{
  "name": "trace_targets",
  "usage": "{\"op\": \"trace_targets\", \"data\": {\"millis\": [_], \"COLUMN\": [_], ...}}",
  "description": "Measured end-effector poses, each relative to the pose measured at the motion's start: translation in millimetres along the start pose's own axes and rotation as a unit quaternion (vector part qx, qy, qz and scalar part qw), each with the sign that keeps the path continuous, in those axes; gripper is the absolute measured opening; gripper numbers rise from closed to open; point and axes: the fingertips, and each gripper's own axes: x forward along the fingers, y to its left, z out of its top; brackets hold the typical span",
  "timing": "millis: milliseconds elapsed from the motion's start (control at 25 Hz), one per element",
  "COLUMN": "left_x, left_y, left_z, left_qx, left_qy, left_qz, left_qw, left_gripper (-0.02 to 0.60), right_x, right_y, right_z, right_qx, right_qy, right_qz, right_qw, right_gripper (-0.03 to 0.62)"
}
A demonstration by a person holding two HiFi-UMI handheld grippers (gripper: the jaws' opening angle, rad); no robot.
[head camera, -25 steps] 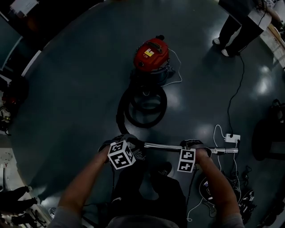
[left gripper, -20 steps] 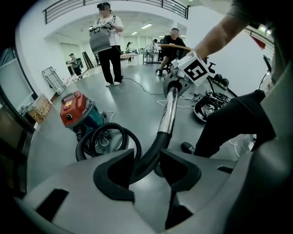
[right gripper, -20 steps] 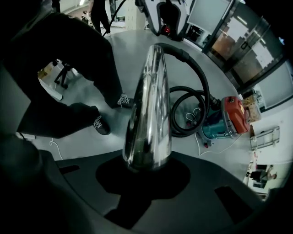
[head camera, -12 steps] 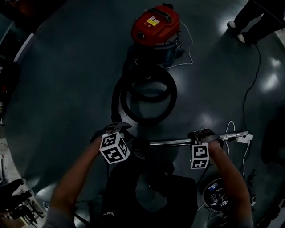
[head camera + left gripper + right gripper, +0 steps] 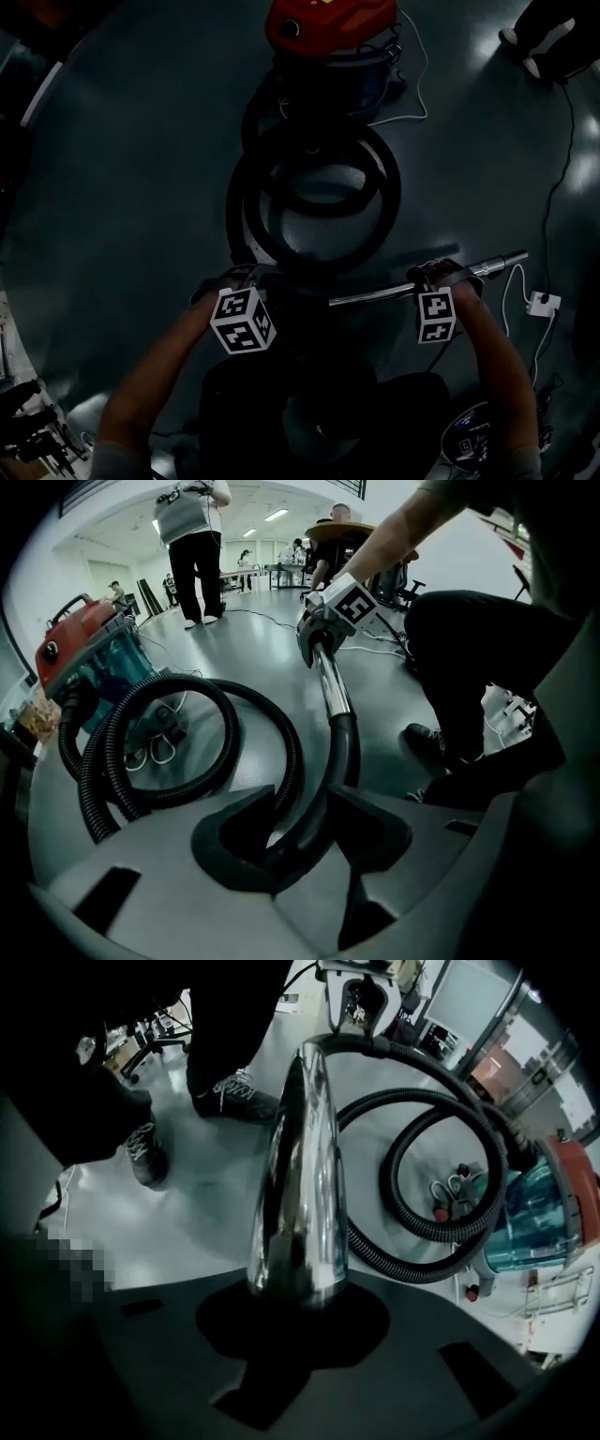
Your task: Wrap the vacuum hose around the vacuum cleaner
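Head view: red canister vacuum cleaner [image 5: 328,23] far centre; black ribbed hose [image 5: 390,192] coiled on floor, nearer.
Left gripper view: left gripper [image 5: 300,832] grasping black curved hose end [image 5: 323,789].
Right gripper view: right gripper [image 5: 295,1321] clenched on chrome wand tube [image 5: 300,1176].

The head view's top edge cuts off the red vacuum cleaner [image 5: 323,23] and all but the feet of a bystander [image 5: 553,42]. The chrome wand [image 5: 300,1176] vanishes between the jaws of the right gripper [image 5: 298,1302], the black hose handle [image 5: 333,771] between those of the left gripper [image 5: 300,846].
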Motion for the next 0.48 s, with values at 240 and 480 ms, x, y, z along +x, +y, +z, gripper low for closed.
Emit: {"op": "trace_targets", "data": {"millis": [240, 480], "left_x": [60, 100], "left_y": [11, 29], "left_z": [-15, -30], "left_qx": [-0.020, -0.068], "left_qy": [-0.005, 0.024], "left_qz": [-0.003, -0.013], "left_qw": [0.9998, 0.9974], "left_gripper": [0.178, 0.178], "right_x": [62, 102], "right_y": [-4, -15], "right_z": [-22, -33], "right_qx": [0.038, 0.037], "right_qy": [0.029, 0.059], "right_qz": [0.026, 0.041], "right_qw": [0.999, 0.997], "right_gripper": [0.080, 0.080]}}
